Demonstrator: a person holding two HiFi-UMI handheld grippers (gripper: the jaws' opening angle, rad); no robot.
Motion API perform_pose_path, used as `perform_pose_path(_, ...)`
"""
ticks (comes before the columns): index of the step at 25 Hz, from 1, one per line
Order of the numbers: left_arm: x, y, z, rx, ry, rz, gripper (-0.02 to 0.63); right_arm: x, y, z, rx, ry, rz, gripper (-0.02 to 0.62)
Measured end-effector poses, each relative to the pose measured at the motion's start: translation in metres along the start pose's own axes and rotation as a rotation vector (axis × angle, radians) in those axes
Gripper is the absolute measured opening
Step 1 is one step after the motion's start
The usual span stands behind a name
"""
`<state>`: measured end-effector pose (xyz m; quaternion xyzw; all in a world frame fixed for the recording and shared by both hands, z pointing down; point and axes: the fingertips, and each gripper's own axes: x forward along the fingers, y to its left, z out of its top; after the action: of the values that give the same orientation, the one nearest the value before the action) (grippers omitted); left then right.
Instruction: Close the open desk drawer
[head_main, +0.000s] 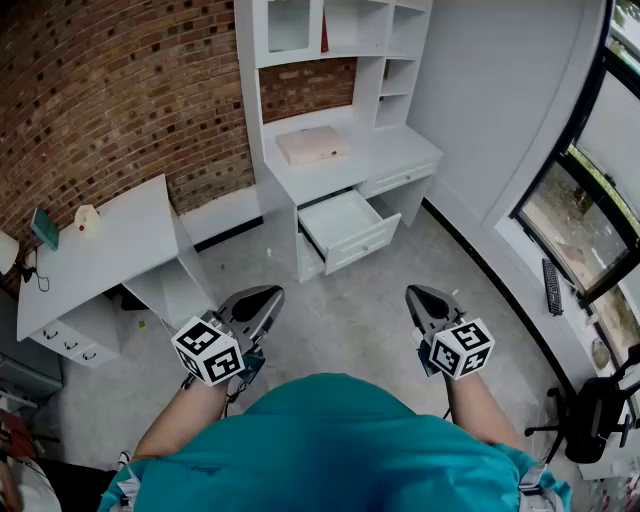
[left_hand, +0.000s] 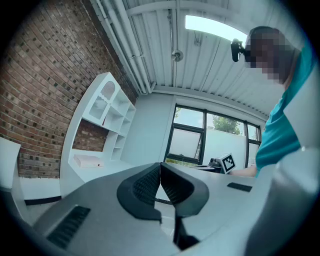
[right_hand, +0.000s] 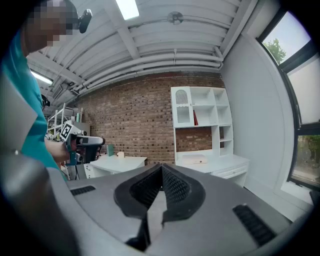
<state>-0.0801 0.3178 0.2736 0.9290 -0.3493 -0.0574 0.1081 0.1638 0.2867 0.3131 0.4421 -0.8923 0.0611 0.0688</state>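
A white desk (head_main: 400, 150) with a shelf unit stands against the far wall, and its lower drawer (head_main: 345, 230) is pulled out and looks empty. My left gripper (head_main: 268, 297) and right gripper (head_main: 412, 296) are held low in front of the person's body, well short of the drawer, over the grey floor. Both are shut with nothing between the jaws. In the left gripper view the shut left gripper (left_hand: 160, 165) points at the desk's shelves (left_hand: 102, 112). In the right gripper view the shut right gripper (right_hand: 161, 167) points toward the desk (right_hand: 220, 162).
A pale flat box (head_main: 312, 145) lies on the desk top. A second white desk (head_main: 100, 250) stands at the left by the brick wall. A window wall (head_main: 580, 200) runs along the right, with a black office chair (head_main: 595, 410) at the lower right.
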Motion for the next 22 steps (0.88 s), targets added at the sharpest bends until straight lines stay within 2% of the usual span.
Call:
perform_pose_path(11, 0.006, -0.007, 0.002, 0.002, 0.001, 0.002, 0.017, -0.004, -0.006, -0.002, 0.009, 0.005, 0.002, 0.020)
perform_pose_path(16, 0.018, -0.023, 0.004, 0.018, -0.003, 0.022, 0.017, -0.013, -0.023, 0.006, 0.006, -0.012, 0.006, 0.021)
perform_pose_path(22, 0.040, -0.051, 0.000, 0.024, -0.025, 0.068, 0.017, -0.028, -0.050, 0.008, -0.028, -0.002, 0.054, 0.021)
